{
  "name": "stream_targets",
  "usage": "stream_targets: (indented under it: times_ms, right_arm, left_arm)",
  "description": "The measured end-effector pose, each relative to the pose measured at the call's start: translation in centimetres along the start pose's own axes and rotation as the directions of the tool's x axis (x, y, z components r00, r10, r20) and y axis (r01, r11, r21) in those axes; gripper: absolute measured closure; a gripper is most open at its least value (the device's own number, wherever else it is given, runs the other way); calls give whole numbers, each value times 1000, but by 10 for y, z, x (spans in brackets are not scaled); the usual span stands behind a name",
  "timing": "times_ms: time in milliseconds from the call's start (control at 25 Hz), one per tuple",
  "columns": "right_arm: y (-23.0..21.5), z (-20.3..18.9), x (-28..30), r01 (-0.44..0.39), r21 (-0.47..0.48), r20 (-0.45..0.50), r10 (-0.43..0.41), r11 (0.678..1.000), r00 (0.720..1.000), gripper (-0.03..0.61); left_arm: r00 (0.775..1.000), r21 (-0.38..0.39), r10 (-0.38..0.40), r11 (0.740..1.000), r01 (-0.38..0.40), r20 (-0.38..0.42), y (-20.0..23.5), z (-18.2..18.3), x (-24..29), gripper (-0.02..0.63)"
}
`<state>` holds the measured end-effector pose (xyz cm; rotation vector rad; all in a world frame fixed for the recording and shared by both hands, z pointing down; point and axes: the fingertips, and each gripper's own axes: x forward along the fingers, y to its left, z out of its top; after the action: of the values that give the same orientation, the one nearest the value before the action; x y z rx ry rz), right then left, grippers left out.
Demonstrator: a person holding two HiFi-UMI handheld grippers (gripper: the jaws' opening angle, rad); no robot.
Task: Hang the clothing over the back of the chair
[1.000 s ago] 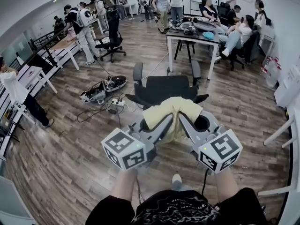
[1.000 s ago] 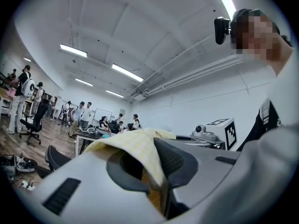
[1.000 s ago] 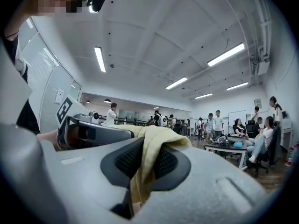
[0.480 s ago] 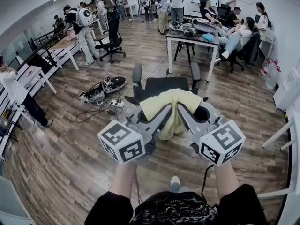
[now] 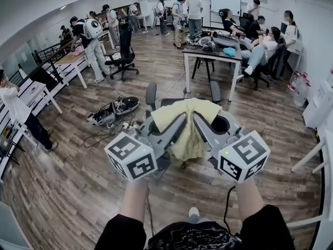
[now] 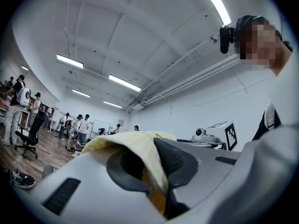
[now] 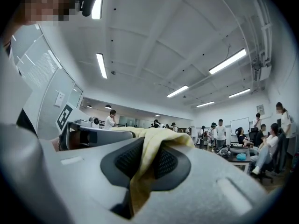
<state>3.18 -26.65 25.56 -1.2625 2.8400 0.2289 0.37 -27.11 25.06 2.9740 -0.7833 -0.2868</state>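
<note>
A pale yellow piece of clothing (image 5: 188, 126) hangs stretched between my two grippers, in front of and above a black office chair (image 5: 151, 95), which it largely hides. My left gripper (image 5: 179, 120) is shut on the cloth's left edge; in the left gripper view the yellow fabric (image 6: 140, 150) is pinched between the pads. My right gripper (image 5: 197, 119) is shut on the right edge, and the fabric (image 7: 149, 157) drapes out of its jaws in the right gripper view. Only the chair's armrests (image 5: 215, 91) show past the cloth.
A white table (image 5: 210, 50) with gear stands beyond the chair, with seated people (image 5: 263, 40) to its right. Equipment and cables (image 5: 112, 111) lie on the wooden floor at the left. Another black chair (image 5: 124, 48) and several standing people are farther back. White desks line the left wall.
Both grippers have risen with the yellow clothing and moved toward the chair. The cloth now covers the chair's seat and back, which showed earlier.
</note>
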Motion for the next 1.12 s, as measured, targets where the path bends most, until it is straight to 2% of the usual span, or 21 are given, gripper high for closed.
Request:
stream_targets:
  times_ms: [160, 360, 640, 880, 1120]
  right_arm:
    - [-13, 26, 9, 6, -17, 36, -5, 1000, 999, 545]
    - [-29, 53, 24, 4, -37, 59, -2, 999, 998, 545]
    - [-51, 70, 38, 2, -63, 92, 4, 998, 996, 545]
    - [-72, 87, 55, 1, -95, 116, 11, 995, 993, 545]
    - [-93, 87, 78, -5, -116, 110, 17, 993, 994, 545]
  left_arm:
    - [999, -10, -19, 1000, 20, 34, 7, 27, 13, 564]
    - [998, 21, -37, 999, 36, 41, 19, 57, 28, 565]
    - [997, 37, -43, 998, 41, 67, 35, 76, 47, 564]
    - [991, 21, -35, 999, 33, 129, 53, 96, 66, 563]
    - [992, 24, -30, 999, 28, 121, 79, 103, 82, 565]
